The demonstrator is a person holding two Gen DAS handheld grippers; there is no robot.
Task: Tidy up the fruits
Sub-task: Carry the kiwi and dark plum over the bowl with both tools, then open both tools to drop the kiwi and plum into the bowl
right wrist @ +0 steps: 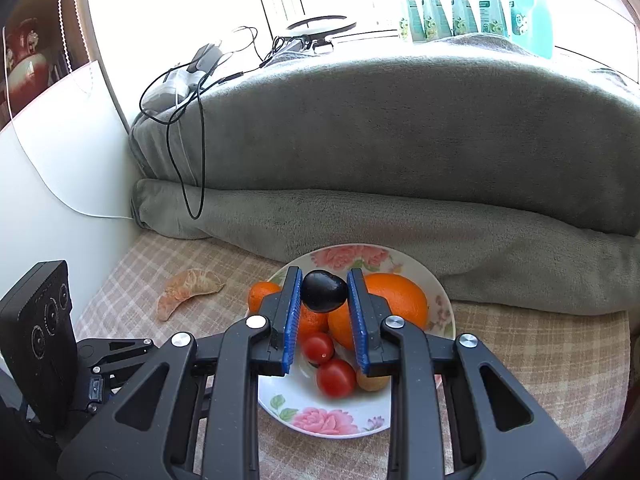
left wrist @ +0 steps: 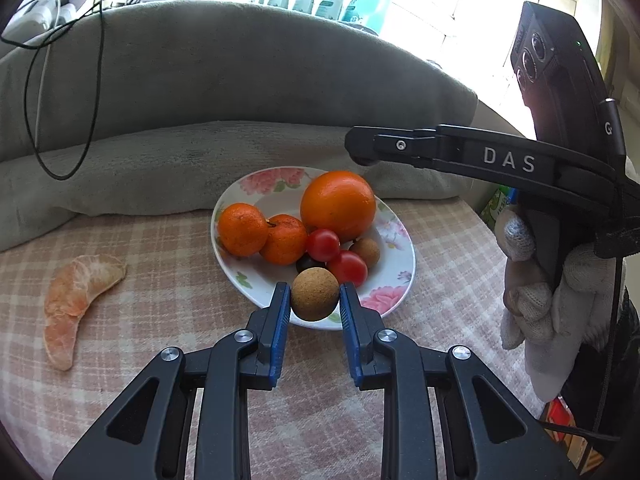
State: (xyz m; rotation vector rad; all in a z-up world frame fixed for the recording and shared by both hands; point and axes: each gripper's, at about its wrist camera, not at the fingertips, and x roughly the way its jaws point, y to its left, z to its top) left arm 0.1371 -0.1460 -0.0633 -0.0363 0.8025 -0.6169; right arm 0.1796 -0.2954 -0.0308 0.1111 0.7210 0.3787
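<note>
Surface: a pink-and-cream checked cloth point(left wrist: 168, 248), soft and slightly nubbly, covers the flat top; whether it is a worktop or a bed I cannot tell.
Backdrop: a thick grey fleece blanket point(left wrist: 240, 80) is heaped at 12 o'clock, with a black cable point(left wrist: 94, 92) looping down over it.
Room: bright window light behind, with pale green bottles point(right wrist: 460, 4) in a row on the sill.
Plate: an oval white plate point(left wrist: 394, 276) with pink roses printed on the rim (glossy, probably glazed) sits mid-cloth.
On the plate: one large orange point(left wrist: 338, 205), two small dimpled mandarins point(left wrist: 260, 232), two shiny cherry tomatoes point(left wrist: 336, 256) and a brown longan point(left wrist: 366, 251).
Loose fruit: peeled mandarin segments point(left wrist: 76, 284) lie curved on the cloth at 9 o'clock from the plate, well apart.
Left gripper point(left wrist: 315, 300): blue ribbed fingers point(left wrist: 280, 320) pinch a round, rough tan fruit point(left wrist: 314, 294) over the plate's near rim.
Right gripper point(right wrist: 324, 296): fingers narrowed onto a smooth dark fruit point(right wrist: 324, 291), held above the plate.
</note>
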